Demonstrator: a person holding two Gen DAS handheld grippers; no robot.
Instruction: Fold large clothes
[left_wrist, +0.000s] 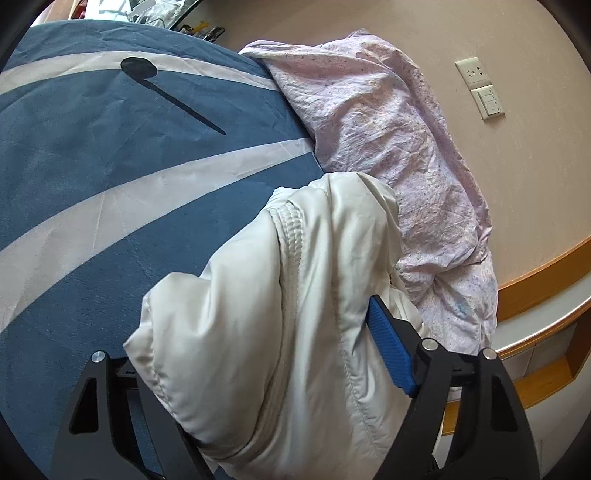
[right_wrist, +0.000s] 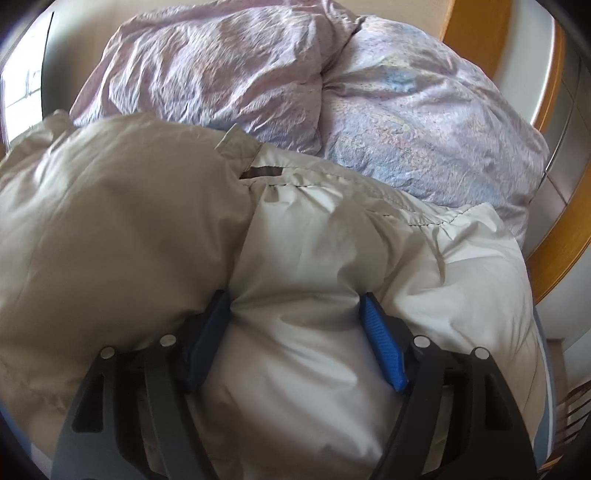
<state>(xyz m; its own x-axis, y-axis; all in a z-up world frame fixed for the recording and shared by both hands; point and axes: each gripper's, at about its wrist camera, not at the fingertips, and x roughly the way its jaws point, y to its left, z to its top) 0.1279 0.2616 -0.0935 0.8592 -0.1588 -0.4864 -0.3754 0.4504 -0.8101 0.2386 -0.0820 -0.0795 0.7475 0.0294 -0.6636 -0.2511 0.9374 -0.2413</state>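
A: Where is the jacket (left_wrist: 280, 295) sitting?

B: It is lying bunched on the bed (left_wrist: 92, 155), near the edge, just beside the pink duvet (left_wrist: 388, 122). Both grippers are biting into it.

A: How are they holding?

B: The right gripper (right_wrist: 295, 332) is pinching a thick padded fold, with both blue pads (right_wrist: 384, 343) pressing dents into the fabric. The left gripper (left_wrist: 266, 369) is straddling a bulky roll; only its one pad is showing, the other is buried, so it is probably clamping, though I cannot tell for sure.

A: What is the fold asking for?

B: I would say both sides should be travelling level, keeping the seam (right_wrist: 332, 184) straight, and laying the padding down slowly, because puffy fabric is likely to spring back or slip.
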